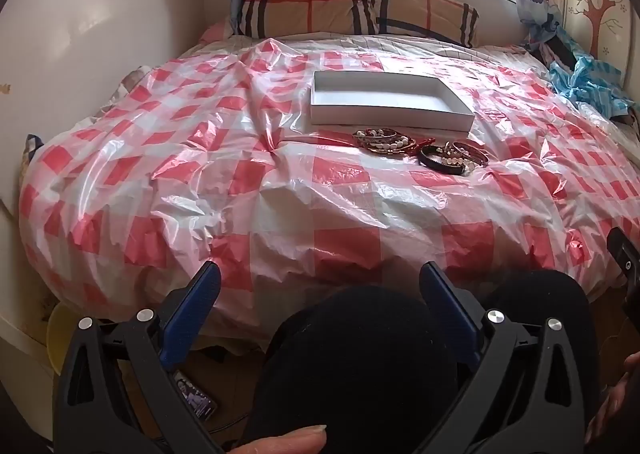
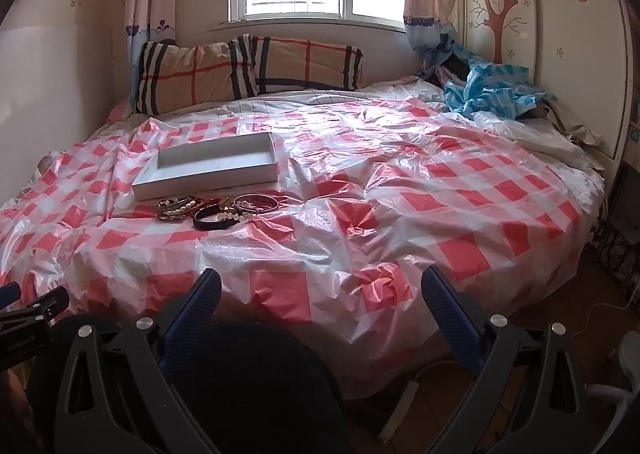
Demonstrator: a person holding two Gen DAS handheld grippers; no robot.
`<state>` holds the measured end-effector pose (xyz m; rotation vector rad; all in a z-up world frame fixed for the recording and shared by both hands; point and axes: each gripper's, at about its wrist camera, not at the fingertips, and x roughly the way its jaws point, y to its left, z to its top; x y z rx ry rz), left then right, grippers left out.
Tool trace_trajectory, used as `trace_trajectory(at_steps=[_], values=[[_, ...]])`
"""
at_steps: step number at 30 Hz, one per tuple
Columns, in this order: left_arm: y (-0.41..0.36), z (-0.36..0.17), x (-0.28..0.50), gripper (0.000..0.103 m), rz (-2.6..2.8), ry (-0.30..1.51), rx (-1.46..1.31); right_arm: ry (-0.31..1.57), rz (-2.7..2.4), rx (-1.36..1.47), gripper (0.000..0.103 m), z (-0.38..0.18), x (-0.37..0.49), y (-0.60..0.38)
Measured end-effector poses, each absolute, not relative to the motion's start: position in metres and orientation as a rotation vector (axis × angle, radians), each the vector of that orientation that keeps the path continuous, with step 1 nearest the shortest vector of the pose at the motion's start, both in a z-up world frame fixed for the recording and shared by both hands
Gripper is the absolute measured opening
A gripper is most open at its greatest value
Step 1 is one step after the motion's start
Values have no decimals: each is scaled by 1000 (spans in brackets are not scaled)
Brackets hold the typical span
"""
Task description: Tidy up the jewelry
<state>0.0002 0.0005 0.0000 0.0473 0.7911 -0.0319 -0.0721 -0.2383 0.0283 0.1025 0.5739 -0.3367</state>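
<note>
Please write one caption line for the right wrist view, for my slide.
Open right tongs face a checkered plastic sheet with bracelets beside an empty white box.

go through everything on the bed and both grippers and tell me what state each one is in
white box: open, empty, flat on the sheet.
bracelets: heaped on the checked plastic sheet beside the box, none inside it.
left gripper: open, holding nothing.
right gripper: open, holding nothing.
pillows: propped at the head of the bed.
blue plastic: crumpled in the corner.
</note>
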Motion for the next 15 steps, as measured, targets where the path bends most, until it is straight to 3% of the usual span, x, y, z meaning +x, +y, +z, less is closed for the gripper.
trace_trajectory(at_steps=[15], values=[[1, 0, 0, 95, -33, 791, 45, 574, -337, 103, 96, 28, -72, -239]])
